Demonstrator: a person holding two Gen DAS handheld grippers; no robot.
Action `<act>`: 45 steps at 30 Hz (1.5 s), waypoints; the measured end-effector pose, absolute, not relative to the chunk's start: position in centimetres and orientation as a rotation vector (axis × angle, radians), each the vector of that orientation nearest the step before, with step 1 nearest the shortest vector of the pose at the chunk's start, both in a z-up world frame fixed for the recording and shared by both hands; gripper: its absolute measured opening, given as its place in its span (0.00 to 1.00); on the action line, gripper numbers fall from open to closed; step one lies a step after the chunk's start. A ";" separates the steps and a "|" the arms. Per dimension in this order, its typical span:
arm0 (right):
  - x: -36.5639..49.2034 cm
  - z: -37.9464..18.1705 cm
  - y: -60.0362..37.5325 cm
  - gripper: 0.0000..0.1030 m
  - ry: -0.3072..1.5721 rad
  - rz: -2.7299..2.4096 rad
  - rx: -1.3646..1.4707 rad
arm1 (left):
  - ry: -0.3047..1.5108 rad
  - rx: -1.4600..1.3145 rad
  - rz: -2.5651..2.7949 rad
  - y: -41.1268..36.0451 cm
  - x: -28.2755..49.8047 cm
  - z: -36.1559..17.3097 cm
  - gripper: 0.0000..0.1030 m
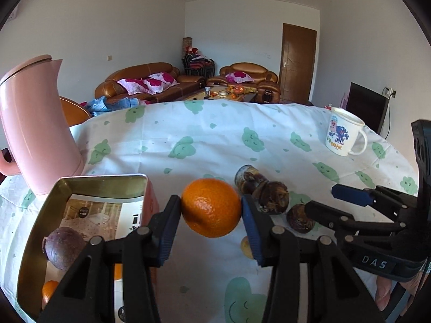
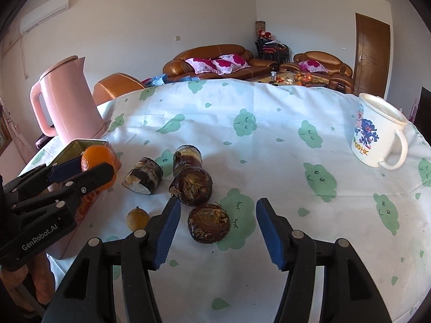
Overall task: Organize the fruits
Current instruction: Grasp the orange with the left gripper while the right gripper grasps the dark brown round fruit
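The left hand-held gripper (image 1: 211, 210) is clamped on the orange (image 1: 211, 207), held just right of the tin box (image 1: 80, 185), so the next move is probably leftward over the box before release, while the right hand-held gripper (image 2: 215, 228) hangs wide open and empty.

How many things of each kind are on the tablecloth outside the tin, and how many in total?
Brown chunks: 4
Small yellow fruit: 1
Mug: 1
Pink kettle: 1
Total: 7
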State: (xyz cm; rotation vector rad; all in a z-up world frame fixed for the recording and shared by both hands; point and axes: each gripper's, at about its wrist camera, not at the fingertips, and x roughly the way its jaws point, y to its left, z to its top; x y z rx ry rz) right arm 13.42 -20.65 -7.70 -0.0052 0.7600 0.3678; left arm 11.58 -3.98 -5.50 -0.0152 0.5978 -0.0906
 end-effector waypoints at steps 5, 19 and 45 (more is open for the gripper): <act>14.2 -8.7 -20.2 0.55 0.817 0.371 -0.021 | 0.551 -0.013 -0.054 -3.2 10.8 -5.1 0.46; 14.9 -9.6 -20.4 0.40 0.881 0.422 0.017 | 0.565 -0.082 -0.022 -1.5 10.8 -5.3 0.46; 12.6 -7.2 -21.2 0.40 0.685 0.429 0.035 | 0.546 -0.072 -0.026 -1.9 9.8 -5.3 0.46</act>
